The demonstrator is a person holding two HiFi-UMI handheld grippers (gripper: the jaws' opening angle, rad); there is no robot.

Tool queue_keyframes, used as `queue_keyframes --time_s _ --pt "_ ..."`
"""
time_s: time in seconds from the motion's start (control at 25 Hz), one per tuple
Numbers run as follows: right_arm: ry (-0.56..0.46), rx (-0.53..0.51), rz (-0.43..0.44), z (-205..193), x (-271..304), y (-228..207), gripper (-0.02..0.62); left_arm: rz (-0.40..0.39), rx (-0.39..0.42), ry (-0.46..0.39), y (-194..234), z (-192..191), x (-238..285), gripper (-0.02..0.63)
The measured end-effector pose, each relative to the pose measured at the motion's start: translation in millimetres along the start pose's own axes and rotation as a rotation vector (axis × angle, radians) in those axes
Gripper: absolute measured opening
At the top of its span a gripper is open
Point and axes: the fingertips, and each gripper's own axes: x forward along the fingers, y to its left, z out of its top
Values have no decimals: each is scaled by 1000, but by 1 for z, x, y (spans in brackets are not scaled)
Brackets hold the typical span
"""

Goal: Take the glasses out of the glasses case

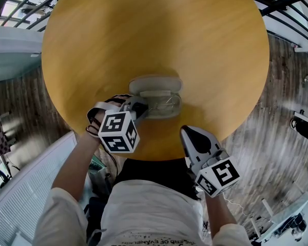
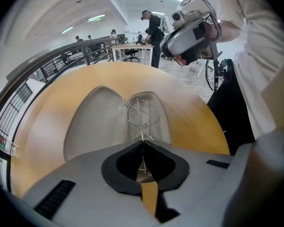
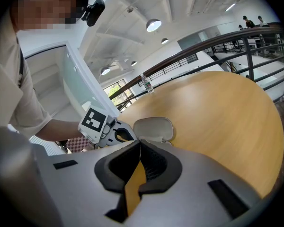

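A grey glasses case (image 1: 155, 84) lies open in the middle of the round wooden table (image 1: 205, 40). Thin wire-framed glasses (image 1: 166, 104) rest in its near half. My left gripper (image 1: 141, 108) is at the case's near left end, shut on a thin wire part of the glasses (image 2: 141, 113); the wire runs between its closed jaws (image 2: 143, 146). The case's two shells (image 2: 92, 122) spread out ahead of it. My right gripper (image 1: 187, 132) hovers at the table's near edge, right of the case, shut with nothing in it. From there the raised case lid (image 3: 154, 126) shows beyond its jaws (image 3: 138, 143).
The table stands beside a dark metal railing (image 1: 290, 4) on a wood-plank floor (image 1: 277, 132). A white glazed partition (image 1: 20, 188) is at the near left. People and desks (image 2: 151, 30) are far in the background.
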Motion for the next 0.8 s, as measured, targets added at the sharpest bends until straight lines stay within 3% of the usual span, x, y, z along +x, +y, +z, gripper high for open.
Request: queue_keyframes --time_s 0.6,0.8 --pt "-15 -22 4 7 -7 -2 26 54 0 -42 6 15 -17 31" --pt "-35 -60 -2 16 -16 7 26 84 -39 -82 5 23 -35 31"
